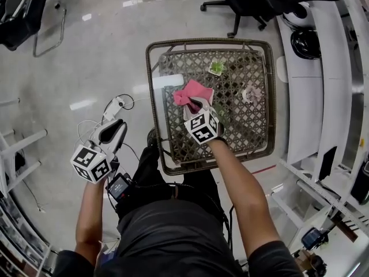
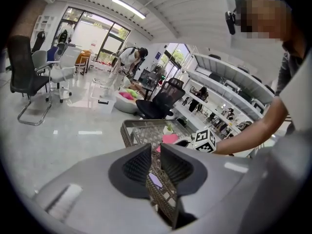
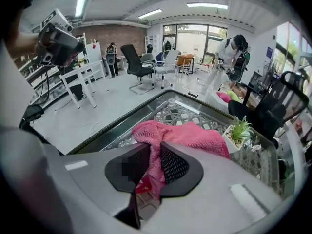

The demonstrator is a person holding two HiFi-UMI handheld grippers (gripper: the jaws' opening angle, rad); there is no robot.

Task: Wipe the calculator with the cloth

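1. The left gripper point(image 1: 117, 126) is being held clear of the wicker table point(image 1: 149, 85), at about 8 o'clock from it, above the floor point(image 1: 86, 51). White cables point(image 1: 118, 103) are lying on the floor just ahead of it.
2. Its jaws are being held a narrow gap apart with nothing between them. Only the near corner of the table is being seen through the gap.
3. The table is being viewed from above. Its woven frame is being seen through a glass top.
4. The pink cloth point(image 1: 190, 91) is lying bunched on the glass, toward 11 o'clock from the table's centre.
5. The right gripper point(image 1: 196, 104) is being held over the middle of the table, with its jaws directed toward 12 o'clock. The jaws are being pressed onto the near fold of the cloth, which is filling the gap between them.
6. A small red patch point(image 3: 145, 185) is showing under the cloth, low between the right jaws. It cannot be told whether this is the calculator, and the calculator is not being made out elsewhere.
7. A small potted plant point(image 1: 217, 67) is standing at 12 o'clock, near the far rim and apart from the cloth.
8. A pale crumpled item point(image 1: 252, 94) is lying at 3 o'clock, well apart from the cloth.
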